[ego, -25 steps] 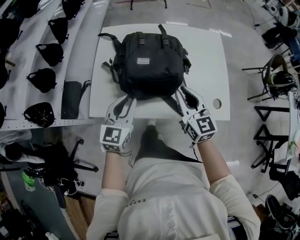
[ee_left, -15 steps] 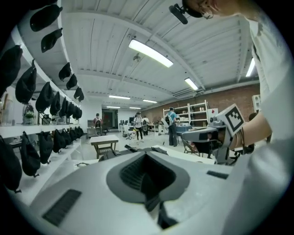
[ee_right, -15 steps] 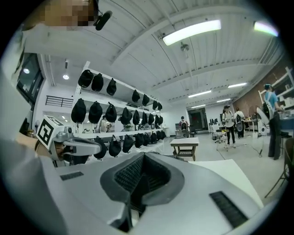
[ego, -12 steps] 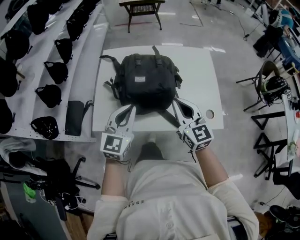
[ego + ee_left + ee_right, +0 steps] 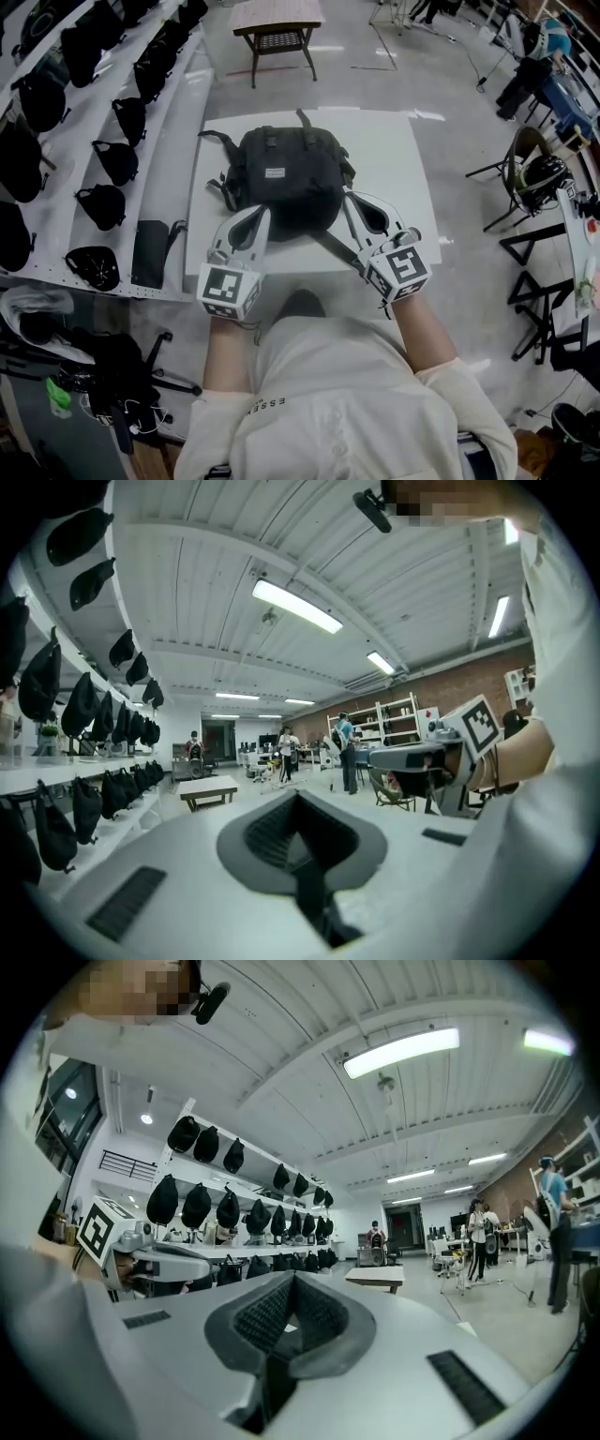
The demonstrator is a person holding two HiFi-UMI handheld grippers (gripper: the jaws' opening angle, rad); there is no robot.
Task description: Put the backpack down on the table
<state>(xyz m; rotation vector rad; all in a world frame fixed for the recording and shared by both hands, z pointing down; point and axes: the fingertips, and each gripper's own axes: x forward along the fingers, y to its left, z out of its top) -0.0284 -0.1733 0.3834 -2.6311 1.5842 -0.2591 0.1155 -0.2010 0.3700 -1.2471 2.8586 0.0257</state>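
A black backpack (image 5: 281, 183) lies flat on the white table (image 5: 398, 159), one strap (image 5: 330, 247) trailing toward the near edge. My left gripper (image 5: 261, 214) hovers over the pack's near left corner and my right gripper (image 5: 349, 199) over its near right corner. Both point away from me, roughly level. In the left gripper view the left gripper (image 5: 298, 795) has its jaws together with nothing seen between them. The right gripper (image 5: 292, 1279) looks the same in its own view. Neither gripper view shows the backpack.
White shelves (image 5: 173, 141) with several black bags (image 5: 117, 155) run along the table's left side. A small wooden bench (image 5: 277, 23) stands beyond the table. Chairs and gear (image 5: 539, 173) crowd the right. People (image 5: 347, 752) stand far across the room.
Both grippers have risen from the backpack's near edge, closer to the head camera. The backpack stays flat on the table and looks smaller as the view draws back.
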